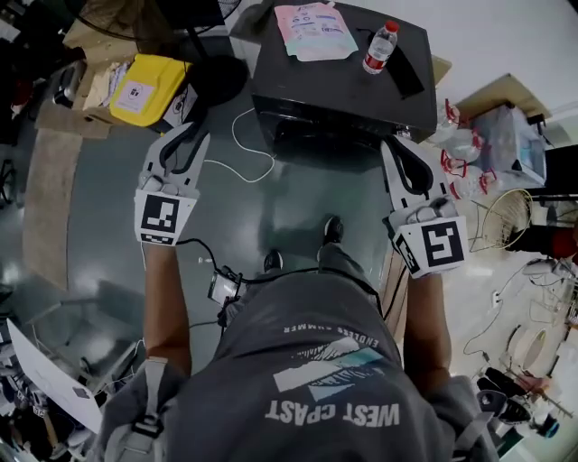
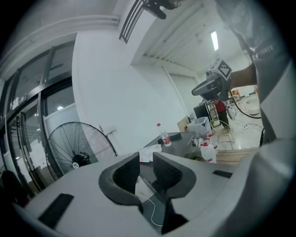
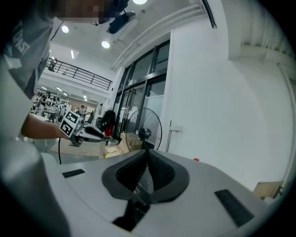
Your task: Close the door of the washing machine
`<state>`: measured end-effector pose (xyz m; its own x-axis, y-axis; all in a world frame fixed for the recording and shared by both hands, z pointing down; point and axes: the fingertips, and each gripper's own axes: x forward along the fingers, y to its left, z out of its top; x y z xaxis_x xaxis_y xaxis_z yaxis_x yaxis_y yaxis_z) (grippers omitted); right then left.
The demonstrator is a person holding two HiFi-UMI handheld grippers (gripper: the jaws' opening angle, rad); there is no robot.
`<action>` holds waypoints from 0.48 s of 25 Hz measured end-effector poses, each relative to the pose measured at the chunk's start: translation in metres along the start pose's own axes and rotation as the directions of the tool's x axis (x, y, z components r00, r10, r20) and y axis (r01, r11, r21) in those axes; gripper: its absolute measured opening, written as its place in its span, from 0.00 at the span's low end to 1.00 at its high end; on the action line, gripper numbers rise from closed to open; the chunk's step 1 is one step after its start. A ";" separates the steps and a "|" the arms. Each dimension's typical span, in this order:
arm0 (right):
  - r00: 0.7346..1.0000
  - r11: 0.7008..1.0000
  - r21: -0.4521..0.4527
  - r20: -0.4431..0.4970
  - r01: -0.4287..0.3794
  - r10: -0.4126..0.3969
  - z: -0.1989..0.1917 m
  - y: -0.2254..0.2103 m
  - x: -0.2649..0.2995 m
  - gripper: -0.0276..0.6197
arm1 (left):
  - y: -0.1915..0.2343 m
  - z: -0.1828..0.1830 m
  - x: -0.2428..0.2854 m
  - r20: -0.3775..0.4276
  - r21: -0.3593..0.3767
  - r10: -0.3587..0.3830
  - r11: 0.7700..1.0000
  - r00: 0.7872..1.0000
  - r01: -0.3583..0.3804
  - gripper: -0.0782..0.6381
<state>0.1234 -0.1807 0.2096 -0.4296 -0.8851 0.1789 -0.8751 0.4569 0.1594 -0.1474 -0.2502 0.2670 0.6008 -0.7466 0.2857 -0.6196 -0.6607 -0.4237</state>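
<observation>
The washing machine (image 1: 343,90) is a black box straight ahead of the person's feet in the head view, and its dark top (image 2: 182,139) also shows in the left gripper view. Its door faces away from the head camera, so I cannot tell how it stands. My left gripper (image 1: 185,137) hovers left of the machine's front; its jaws (image 2: 146,159) stand slightly apart with nothing between them. My right gripper (image 1: 399,146) hangs by the machine's front right corner, its jaws (image 3: 148,155) closed tip to tip and empty. Neither gripper touches the machine.
A water bottle (image 1: 380,47) and a pink-and-white packet (image 1: 314,27) lie on the machine's top. A white cable (image 1: 244,153) loops on the floor. A yellow bag (image 1: 149,88) sits far left, spray bottles (image 1: 461,149) and a wire basket (image 1: 506,217) right, and a standing fan (image 2: 78,150) stands beyond.
</observation>
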 end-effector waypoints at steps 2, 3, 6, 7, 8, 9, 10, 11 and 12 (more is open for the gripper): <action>0.999 1.000 0.011 0.032 0.002 -0.002 0.018 0.004 -0.013 0.10 | 0.011 0.008 -0.020 0.014 -0.004 0.029 1.000 0.999 -0.029 0.24; 0.999 1.000 0.011 0.037 0.004 -0.005 0.024 0.005 -0.020 0.09 | 0.016 0.011 -0.028 0.019 0.001 0.044 0.999 0.999 -0.044 0.24; 0.999 0.999 -0.022 0.019 0.030 -0.030 0.036 0.009 -0.037 0.09 | 0.028 0.020 -0.049 0.041 0.009 0.079 0.997 0.996 -0.079 0.23; 0.999 0.999 -0.030 0.019 0.040 -0.039 0.039 0.010 -0.042 0.09 | 0.031 0.024 -0.057 0.066 -0.016 0.085 0.996 0.994 -0.084 0.23; 0.999 0.998 -0.031 0.023 0.046 -0.045 0.043 0.011 -0.048 0.09 | 0.033 0.029 -0.064 0.099 -0.059 0.089 0.995 0.991 -0.083 0.23; 0.998 0.998 -0.029 0.030 0.051 -0.050 0.045 0.013 -0.053 0.09 | 0.036 0.034 -0.072 0.136 -0.115 0.093 0.990 0.986 -0.077 0.23; 0.998 0.998 -0.027 0.036 0.057 -0.056 0.048 0.014 -0.058 0.09 | 0.038 0.038 -0.080 0.171 -0.175 0.099 0.982 0.980 -0.068 0.23; 0.997 0.998 -0.028 0.041 0.064 -0.062 0.050 0.016 -0.063 0.09 | 0.040 0.041 -0.087 0.201 -0.228 0.107 0.972 0.974 -0.060 0.22; 0.997 0.997 -0.029 0.044 0.071 -0.069 0.052 0.017 -0.067 0.09 | 0.043 0.043 -0.093 0.222 -0.268 0.117 0.962 0.968 -0.055 0.22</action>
<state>0.1259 -0.1178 0.1498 -0.3774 -0.9177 0.1242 -0.8964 0.3956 0.1998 -0.2076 -0.2055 0.1852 0.6211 -0.7829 0.0364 -0.7643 -0.6153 -0.1931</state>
